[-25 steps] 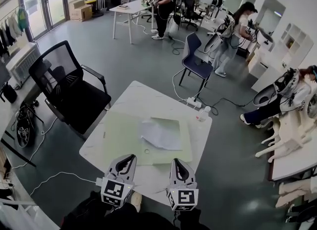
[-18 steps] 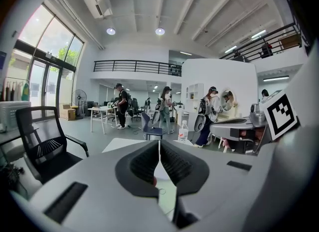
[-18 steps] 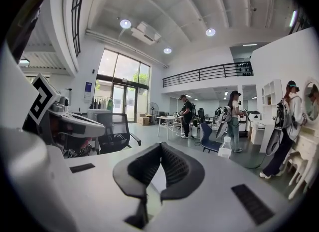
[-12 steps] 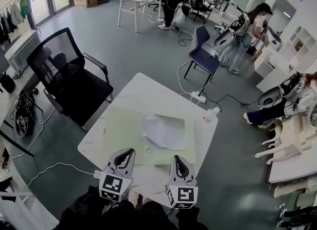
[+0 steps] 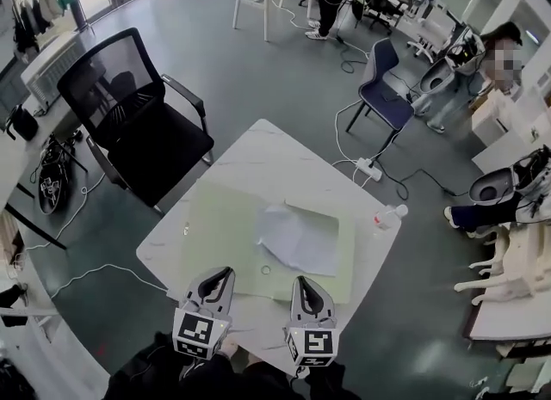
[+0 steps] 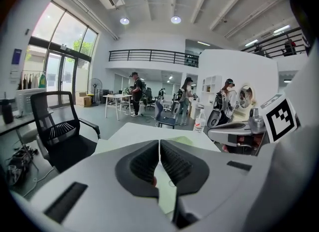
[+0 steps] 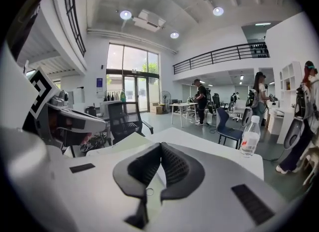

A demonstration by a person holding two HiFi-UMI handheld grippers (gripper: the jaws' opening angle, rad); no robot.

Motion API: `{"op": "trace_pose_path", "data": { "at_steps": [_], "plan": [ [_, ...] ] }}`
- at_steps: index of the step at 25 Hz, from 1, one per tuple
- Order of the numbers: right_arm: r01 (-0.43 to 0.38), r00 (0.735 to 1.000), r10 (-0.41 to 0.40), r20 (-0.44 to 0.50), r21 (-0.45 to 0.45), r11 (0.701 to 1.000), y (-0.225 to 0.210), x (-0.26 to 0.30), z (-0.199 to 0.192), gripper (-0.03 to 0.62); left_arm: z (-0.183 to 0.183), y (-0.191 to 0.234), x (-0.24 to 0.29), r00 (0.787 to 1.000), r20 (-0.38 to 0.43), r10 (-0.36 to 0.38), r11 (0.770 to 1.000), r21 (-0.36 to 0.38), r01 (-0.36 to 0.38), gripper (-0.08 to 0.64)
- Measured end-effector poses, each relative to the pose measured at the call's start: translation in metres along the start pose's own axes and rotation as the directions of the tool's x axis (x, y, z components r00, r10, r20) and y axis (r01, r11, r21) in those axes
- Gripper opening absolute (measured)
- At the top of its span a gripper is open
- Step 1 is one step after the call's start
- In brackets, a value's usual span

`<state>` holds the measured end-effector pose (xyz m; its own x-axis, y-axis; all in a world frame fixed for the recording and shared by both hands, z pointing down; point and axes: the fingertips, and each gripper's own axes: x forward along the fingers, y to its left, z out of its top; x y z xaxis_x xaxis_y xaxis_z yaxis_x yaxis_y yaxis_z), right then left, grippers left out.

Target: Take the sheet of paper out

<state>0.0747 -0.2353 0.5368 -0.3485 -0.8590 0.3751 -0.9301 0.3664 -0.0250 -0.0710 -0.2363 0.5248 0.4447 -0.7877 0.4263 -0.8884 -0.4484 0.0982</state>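
Observation:
A creased white sheet of paper point(image 5: 298, 238) lies on a pale green mat point(image 5: 219, 235) on the white table point(image 5: 258, 166), near the mat's right half. My left gripper point(image 5: 225, 273) and right gripper point(image 5: 303, 282) hover side by side over the table's near edge, short of the sheet, both pointing at it. The jaws of both are shut with nothing between them. In the left gripper view the shut tips point(image 6: 159, 142) hide most of the mat; in the right gripper view the shut tips point(image 7: 160, 146) do the same.
A small ring point(image 5: 265, 270) lies on the mat in front of my grippers. A plastic bottle point(image 5: 389, 214) stands at the table's right edge. A black office chair point(image 5: 138, 123) is left of the table, a blue chair point(image 5: 387, 97) beyond it. People work at desks behind.
Both grippers have sunk toward the table's near edge and stay shut. The view has tipped further down, so the table and sheet sit higher and closer in frame.

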Motion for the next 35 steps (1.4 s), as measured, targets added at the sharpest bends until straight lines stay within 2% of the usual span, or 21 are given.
{"op": "trace_pose_path", "data": {
  "at_steps": [8, 16, 18, 22, 26, 30, 35],
  "plan": [
    [-0.074, 0.993, 0.075, -0.093, 0.012, 0.997, -0.005, 0.053, -0.043, 0.017, -0.042, 0.022, 0.035, 0.995, -0.080, 0.053, 0.997, -0.052, -0.058, 0.029],
    [-0.130, 0.971, 0.119, -0.209, -0.038, 0.991, -0.008, 0.104, -0.081, 0.020, -0.064, 0.041, 0.067, 0.988, -0.128, 0.084, 0.991, -0.093, -0.096, 0.029],
    [-0.154, 0.961, 0.140, -0.239, -0.038, 0.987, -0.006, 0.115, -0.088, 0.162, -0.067, 0.044, 0.072, 0.987, -0.133, 0.085, 0.990, -0.100, -0.099, 0.029],
    [-0.166, 0.948, 0.142, -0.287, -0.061, 0.984, -0.008, 0.135, -0.096, 0.208, -0.073, 0.051, 0.079, 0.985, -0.147, 0.093, 0.987, -0.114, -0.110, 0.029],
    [-0.193, 0.918, 0.163, -0.361, -0.048, 0.980, -0.007, 0.151, -0.117, 0.282, -0.079, 0.056, 0.084, 0.982, -0.161, 0.102, 0.985, -0.122, -0.123, 0.029],
    [-0.214, 0.884, 0.174, -0.433, -0.046, 0.976, -0.006, 0.165, -0.135, 0.330, -0.083, 0.062, 0.086, 0.979, -0.170, 0.113, 0.980, -0.140, -0.138, 0.029],
    [-0.235, 0.819, 0.202, -0.536, 0.008, 0.972, -0.005, 0.179, -0.154, 0.334, -0.091, 0.066, 0.089, 0.975, -0.189, 0.120, 0.977, -0.149, -0.150, 0.029]
  ]
}}
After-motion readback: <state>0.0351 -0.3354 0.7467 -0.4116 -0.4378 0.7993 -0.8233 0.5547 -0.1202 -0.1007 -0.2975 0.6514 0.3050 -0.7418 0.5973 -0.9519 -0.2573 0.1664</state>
